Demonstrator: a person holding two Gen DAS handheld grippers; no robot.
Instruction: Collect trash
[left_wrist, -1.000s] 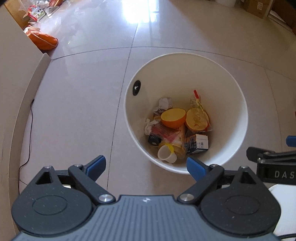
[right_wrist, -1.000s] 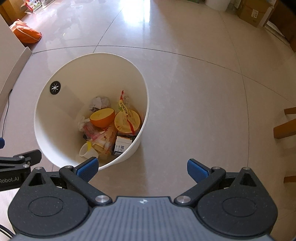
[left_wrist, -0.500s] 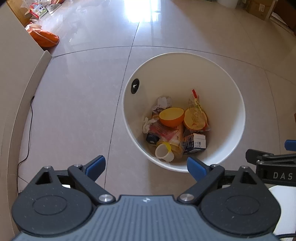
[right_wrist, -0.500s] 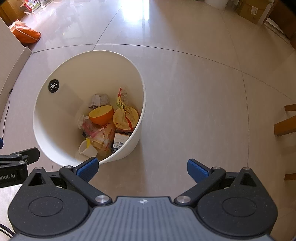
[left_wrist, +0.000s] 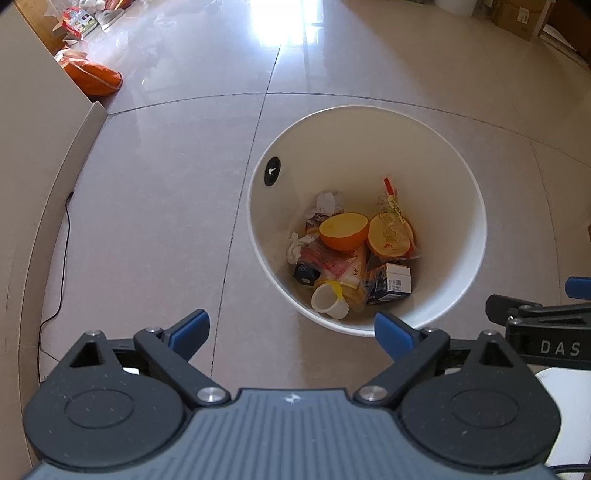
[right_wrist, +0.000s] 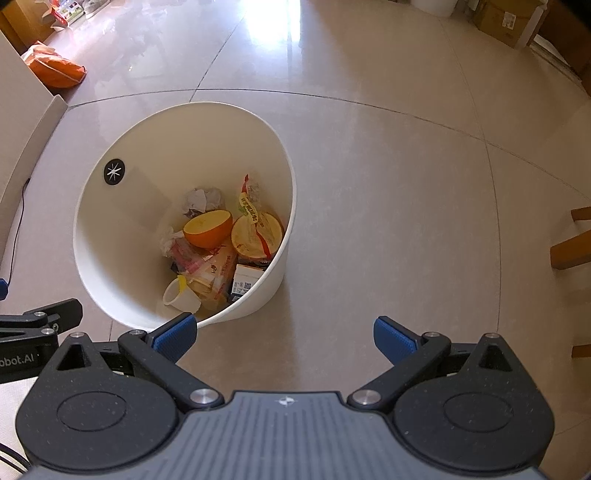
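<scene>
- My left gripper (left_wrist: 291, 326) hangs over the beige floor tiles (left_wrist: 147, 206) with its blue-padded jaws spread wide and nothing between them.
- The round white plastic waste bin (left_wrist: 436, 155) stands on the floor just ahead, near a tile seam. I judge it light, stiff and smooth-walled, so I'd pinch the thin rim.
- Inside at the bottom, left to right: crumpled white tissue (left_wrist: 327, 203), an orange half (left_wrist: 344, 230) that is likely slippery and soft, a small white plastic cup (left_wrist: 328, 302) that should crush easily, and a printed carton (left_wrist: 397, 282).
- My right gripper (right_wrist: 282, 334) is likewise spread and empty, to the right of the bin.
- The wrappers (right_wrist: 207, 266) overlap; I cannot tell what lies beneath them.
</scene>
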